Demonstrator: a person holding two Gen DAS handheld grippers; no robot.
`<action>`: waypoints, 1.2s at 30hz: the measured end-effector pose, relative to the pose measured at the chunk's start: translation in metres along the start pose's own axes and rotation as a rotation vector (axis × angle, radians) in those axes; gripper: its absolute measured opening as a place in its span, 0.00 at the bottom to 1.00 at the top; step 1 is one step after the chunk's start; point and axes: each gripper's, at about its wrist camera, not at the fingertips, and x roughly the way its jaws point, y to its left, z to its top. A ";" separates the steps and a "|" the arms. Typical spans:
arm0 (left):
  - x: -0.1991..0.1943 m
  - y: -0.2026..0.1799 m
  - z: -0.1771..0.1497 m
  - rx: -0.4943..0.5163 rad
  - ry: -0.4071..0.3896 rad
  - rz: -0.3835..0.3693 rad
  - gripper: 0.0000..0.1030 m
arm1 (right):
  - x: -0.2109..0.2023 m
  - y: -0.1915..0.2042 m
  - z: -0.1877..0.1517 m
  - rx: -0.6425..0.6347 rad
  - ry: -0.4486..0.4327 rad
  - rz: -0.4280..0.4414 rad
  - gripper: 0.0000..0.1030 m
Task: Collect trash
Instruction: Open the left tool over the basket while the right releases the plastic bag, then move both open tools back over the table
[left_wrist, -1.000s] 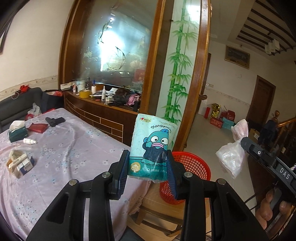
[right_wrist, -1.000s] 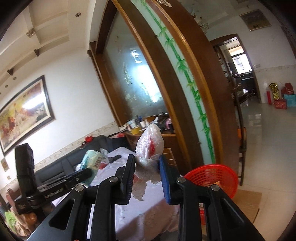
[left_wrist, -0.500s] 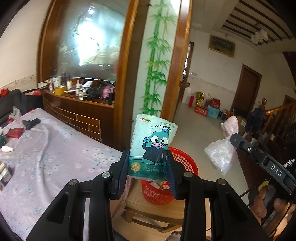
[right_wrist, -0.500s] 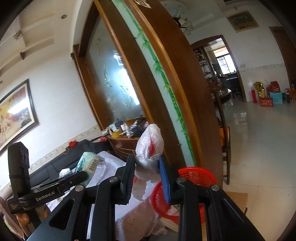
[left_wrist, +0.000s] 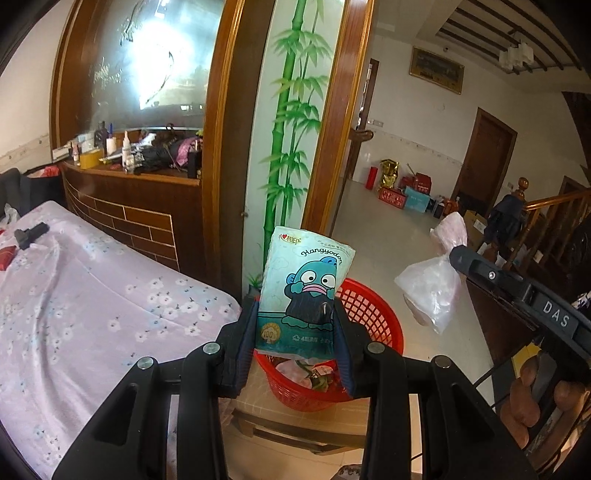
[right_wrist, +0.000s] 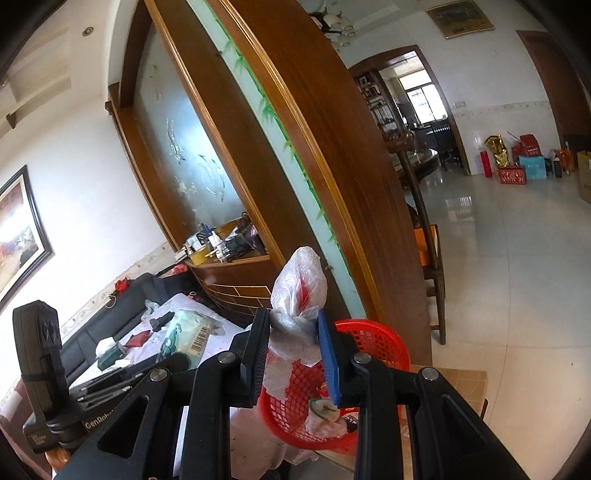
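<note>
Left gripper (left_wrist: 295, 328): its black fingers squeeze a soft blue-green tissue pack with a cartoon fish (left_wrist: 304, 291), held upright.
Right gripper (right_wrist: 291, 354): its fingers pinch a crinkly clear plastic bag with red marks (right_wrist: 299, 291) (the bag's top sticks up).
Basket: a round red plastic mesh basket (left_wrist: 373, 314) sits on a low wooden stool (left_wrist: 306, 424), just past both grippers, with some trash inside.
Table: a purple flowered cloth (left_wrist: 92, 306) covers it, beside the basket.

The tissue pack (left_wrist: 304, 291) reads "Hangyodon", with "100" in a round badge at its seven o'clock corner. The right hand-held gripper (left_wrist: 517, 295) carries "DAS"; the left hand-held gripper (right_wrist: 96, 421) shows "GenRob".
</note>
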 end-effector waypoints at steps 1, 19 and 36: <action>0.005 0.000 -0.001 -0.004 0.007 -0.008 0.36 | 0.003 -0.001 0.000 0.004 0.005 -0.002 0.27; 0.076 0.004 -0.017 -0.017 0.166 -0.136 0.37 | 0.042 -0.031 -0.008 0.117 0.071 -0.061 0.27; -0.015 0.069 -0.007 -0.113 0.012 -0.076 0.72 | 0.035 -0.001 -0.001 0.141 0.055 0.053 0.65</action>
